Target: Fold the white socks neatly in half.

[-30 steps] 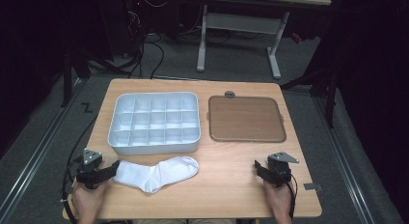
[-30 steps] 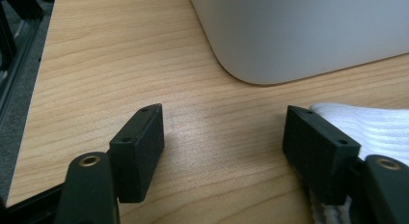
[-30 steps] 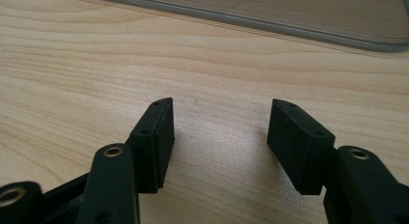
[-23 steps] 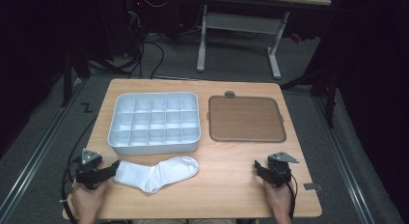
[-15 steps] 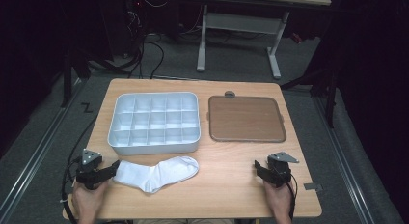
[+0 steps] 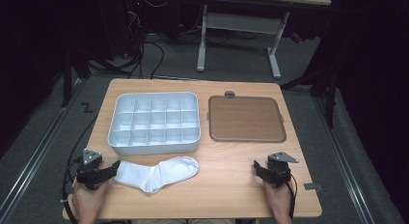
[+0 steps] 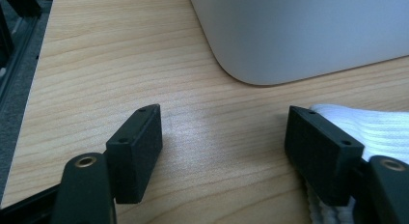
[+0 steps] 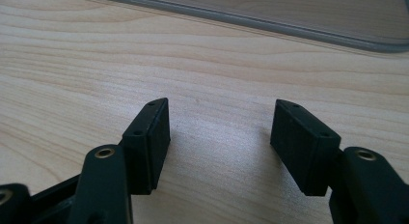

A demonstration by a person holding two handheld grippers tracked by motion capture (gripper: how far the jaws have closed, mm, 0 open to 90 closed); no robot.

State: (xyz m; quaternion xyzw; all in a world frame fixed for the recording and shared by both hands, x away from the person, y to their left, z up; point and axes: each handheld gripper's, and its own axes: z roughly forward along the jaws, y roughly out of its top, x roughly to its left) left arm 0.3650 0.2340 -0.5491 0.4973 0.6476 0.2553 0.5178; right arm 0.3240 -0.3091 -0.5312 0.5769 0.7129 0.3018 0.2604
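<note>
A white sock (image 6: 156,173) lies flat on the wooden table (image 6: 226,195), just in front of the white compartment tray (image 6: 154,146). My left gripper (image 6: 113,168) rests at the sock's cuff end. In the left gripper view it (image 7: 224,147) stands open over bare wood, and the sock (image 7: 366,127) lies outside the right-hand jaw. My right gripper (image 6: 258,167) rests near the table's front right. Its jaws (image 8: 219,137) are open and have just been opening, with only bare wood between them.
The white tray has several small compartments; its outer wall (image 7: 299,35) rises just beyond my left jaws. A flat brown tray (image 6: 246,119) lies at the back right, its grey rim (image 8: 241,19) ahead of my right jaws. Table legs and cables stand beyond.
</note>
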